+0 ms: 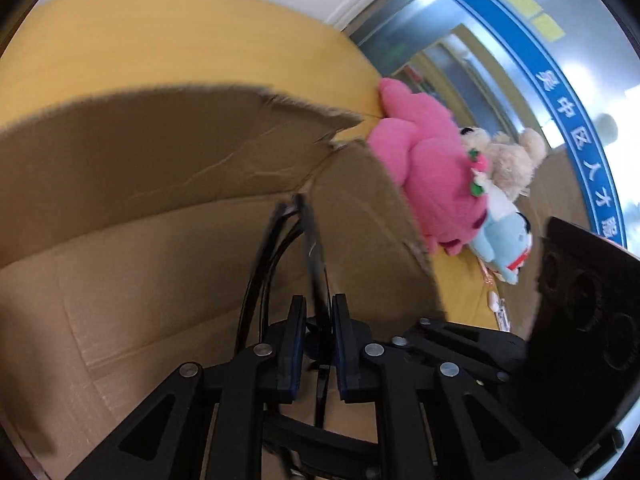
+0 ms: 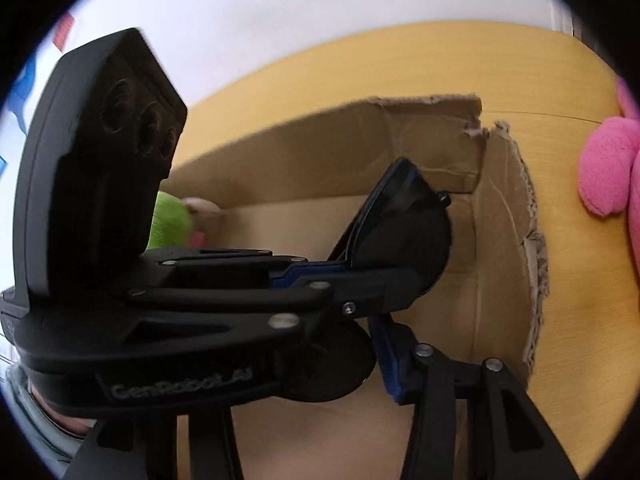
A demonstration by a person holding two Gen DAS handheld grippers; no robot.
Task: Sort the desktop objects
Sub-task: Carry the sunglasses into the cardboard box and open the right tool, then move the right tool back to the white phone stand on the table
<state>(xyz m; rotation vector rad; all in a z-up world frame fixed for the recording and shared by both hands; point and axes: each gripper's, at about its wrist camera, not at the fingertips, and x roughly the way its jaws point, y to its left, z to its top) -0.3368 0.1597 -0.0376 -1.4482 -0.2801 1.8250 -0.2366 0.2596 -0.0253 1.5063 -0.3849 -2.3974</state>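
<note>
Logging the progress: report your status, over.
Left gripper shut on sunglasses, over cardboard box. Right gripper beside them, grip unclear. Nothing blocking.

Sunglasses [image 1: 312,248]: black frame, dark lenses, held on edge over open cardboard box [image 1: 160,240], lenses [image 2: 404,240] visible from right wrist view. Box: brown, torn rim, one corner split, resting on yellow bench [image 1: 160,32]. Green plush [image 2: 170,220] inside box at far wall. Pink plush [image 1: 428,176], beige bear [image 1: 508,160], light-blue plush [image 1: 504,248]: lying on bench just beside box, touching one another.
</note>
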